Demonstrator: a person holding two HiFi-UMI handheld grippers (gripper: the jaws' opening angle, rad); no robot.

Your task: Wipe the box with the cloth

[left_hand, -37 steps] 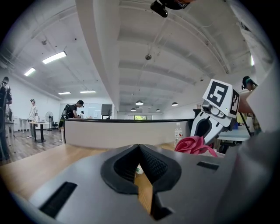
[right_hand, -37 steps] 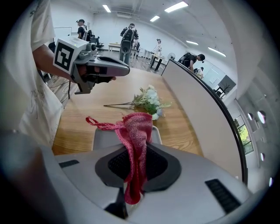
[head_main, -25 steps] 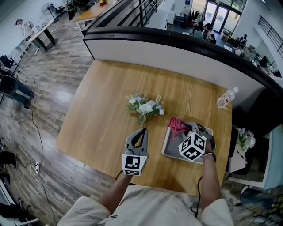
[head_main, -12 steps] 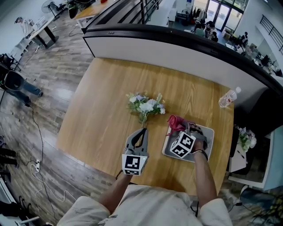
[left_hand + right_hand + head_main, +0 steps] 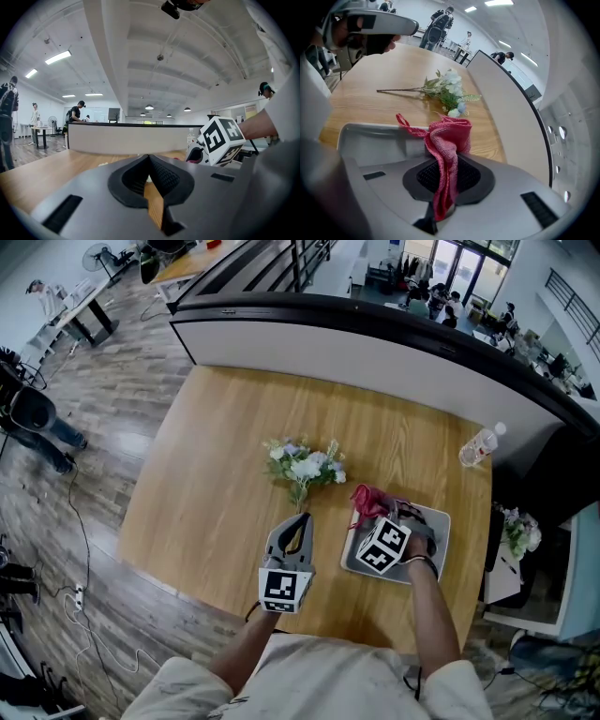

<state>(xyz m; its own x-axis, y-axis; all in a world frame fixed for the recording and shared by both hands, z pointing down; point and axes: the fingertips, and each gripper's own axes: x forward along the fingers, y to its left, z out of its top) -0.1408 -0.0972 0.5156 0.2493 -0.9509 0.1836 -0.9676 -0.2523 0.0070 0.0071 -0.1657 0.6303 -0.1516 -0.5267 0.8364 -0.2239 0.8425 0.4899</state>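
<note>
Clamped tight in the right gripper [image 5: 446,174]: a red woven cloth [image 5: 449,133], bunched up past the jaw tips, one loose loop trailing to the left. Just beneath and ahead, the shallow grey box [image 5: 370,140], lying flat on the light wooden table [image 5: 361,105]. From the head view, cloth held over the box's far left corner; contact with the box not clear. Pressed together at the tips and holding nothing: the jaws of the left gripper [image 5: 149,174], with only a thin wedge of tabletop visible between the pads. From the head view, left gripper near the table's near edge, just left of the box and apart from it. Beyond both grippers, a small spray of white and pale blue flowers [image 5: 305,465] lying on its side, stems toward the near edge. At the table's far right edge, a clear plastic water bottle [image 5: 480,448]. Behind the table, a curved white partition [image 5: 375,343] with a dark top.
</note>
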